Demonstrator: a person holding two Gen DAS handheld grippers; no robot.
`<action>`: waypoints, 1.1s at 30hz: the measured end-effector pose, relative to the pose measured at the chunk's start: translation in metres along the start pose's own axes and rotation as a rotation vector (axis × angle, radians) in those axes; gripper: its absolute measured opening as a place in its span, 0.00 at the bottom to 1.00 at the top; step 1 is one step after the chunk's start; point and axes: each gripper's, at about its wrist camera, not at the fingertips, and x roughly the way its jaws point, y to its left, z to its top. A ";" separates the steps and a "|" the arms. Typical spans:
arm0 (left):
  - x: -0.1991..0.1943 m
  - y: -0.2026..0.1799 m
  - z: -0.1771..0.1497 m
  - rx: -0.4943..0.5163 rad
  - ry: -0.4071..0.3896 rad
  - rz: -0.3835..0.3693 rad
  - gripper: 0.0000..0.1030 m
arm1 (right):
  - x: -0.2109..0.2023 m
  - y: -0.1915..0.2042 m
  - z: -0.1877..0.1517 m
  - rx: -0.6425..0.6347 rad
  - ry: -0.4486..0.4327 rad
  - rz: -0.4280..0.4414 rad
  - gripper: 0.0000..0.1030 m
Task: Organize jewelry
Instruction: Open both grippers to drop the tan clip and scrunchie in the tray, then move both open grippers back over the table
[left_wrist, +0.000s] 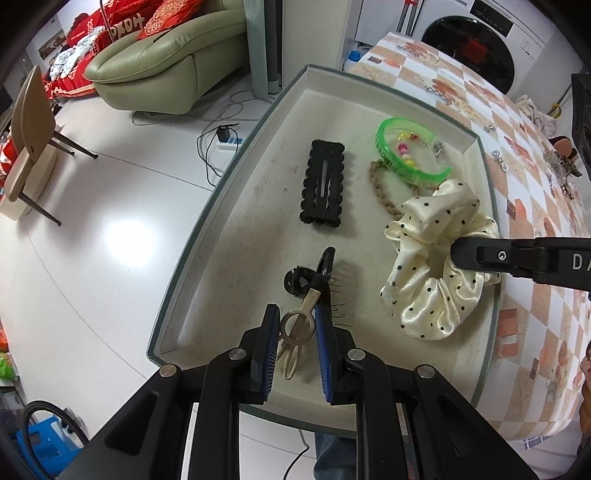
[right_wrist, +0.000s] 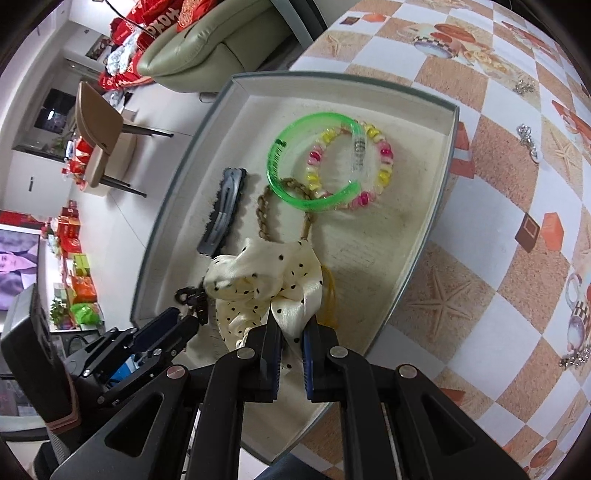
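- Both tongs hung over the shallow tray (left_wrist: 207, 218), each loaded.
- The left gripper (left_wrist: 295, 332) was clamped on a beige hair clip (left_wrist: 295, 328), just short of the black claw clip (left_wrist: 306, 277).
- The right gripper (right_wrist: 290, 332) pinched the polka-dot scrunchie (right_wrist: 266, 280), which was touching the tray floor beside the green bangle (right_wrist: 310, 162).
- Judged: placing step; next, part each pair and lift clear.

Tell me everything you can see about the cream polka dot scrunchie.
The scrunchie is glossy, satin-looking cream fabric with small black dots, gathered into a puffy ring with an open centre. It lies crumpled in the tray, near its front right side, partly covering a braided tan band. The right tongs are shut on a fold of its cloth.
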 end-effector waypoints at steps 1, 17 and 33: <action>0.001 0.000 -0.001 0.003 0.001 0.007 0.23 | 0.002 -0.002 0.000 0.002 0.005 -0.001 0.11; -0.001 -0.006 -0.001 0.027 0.028 0.044 0.24 | 0.002 -0.004 0.002 0.001 0.004 0.004 0.45; -0.020 -0.013 0.014 0.047 -0.029 0.091 1.00 | -0.058 -0.027 -0.001 0.092 -0.109 0.071 0.62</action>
